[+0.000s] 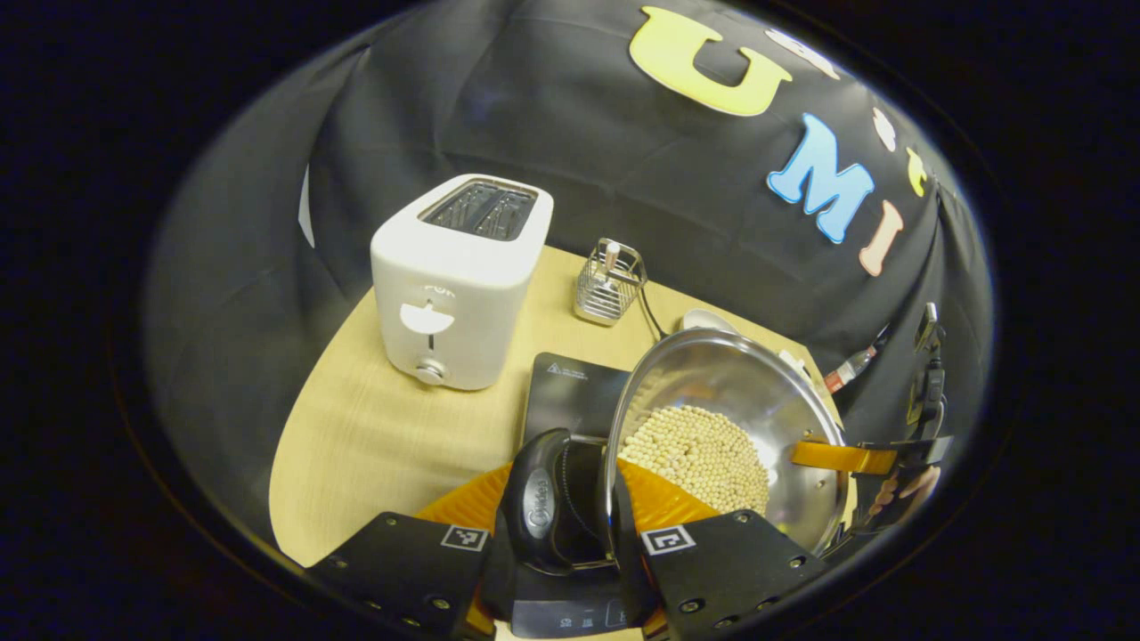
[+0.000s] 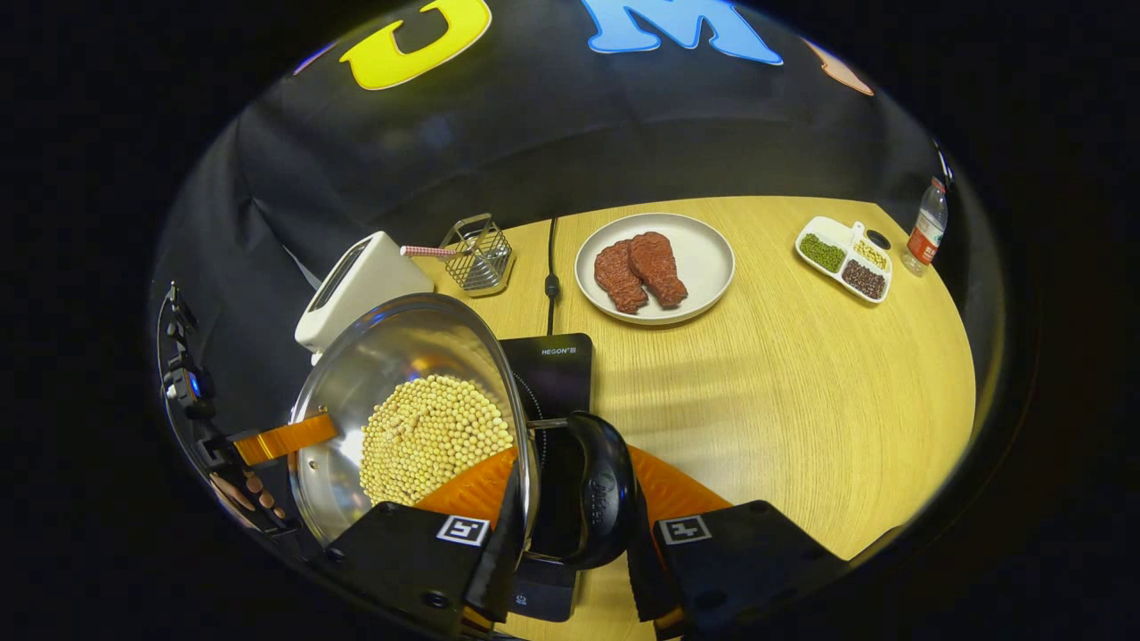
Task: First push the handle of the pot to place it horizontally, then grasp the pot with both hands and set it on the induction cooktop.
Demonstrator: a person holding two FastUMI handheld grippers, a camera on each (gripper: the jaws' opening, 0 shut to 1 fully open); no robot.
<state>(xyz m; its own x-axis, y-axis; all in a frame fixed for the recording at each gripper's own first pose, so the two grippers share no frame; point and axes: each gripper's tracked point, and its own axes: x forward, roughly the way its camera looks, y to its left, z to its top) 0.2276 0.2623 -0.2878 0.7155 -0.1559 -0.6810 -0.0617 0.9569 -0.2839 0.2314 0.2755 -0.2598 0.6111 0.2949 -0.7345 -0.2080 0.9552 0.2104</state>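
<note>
Steel pot (image 1: 757,392) holds pale beans (image 1: 699,454). Both grippers (image 1: 570,556) (image 2: 570,561) pinch its black handles (image 1: 543,503) above the cooktop (image 2: 557,365), plate (image 2: 704,258) at 1 o'clock.

Toaster (image 1: 459,280) crowds cooktop (image 1: 570,392); table (image 2: 802,401) open.

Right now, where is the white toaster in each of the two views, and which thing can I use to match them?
Left gripper view: the toaster stands upper left of centre on the table, left of the wire basket.
Right gripper view: the toaster is at the left, partly behind the pot, again left of the wire basket.
Shared landmark: the black cooktop beside the pot.
</note>
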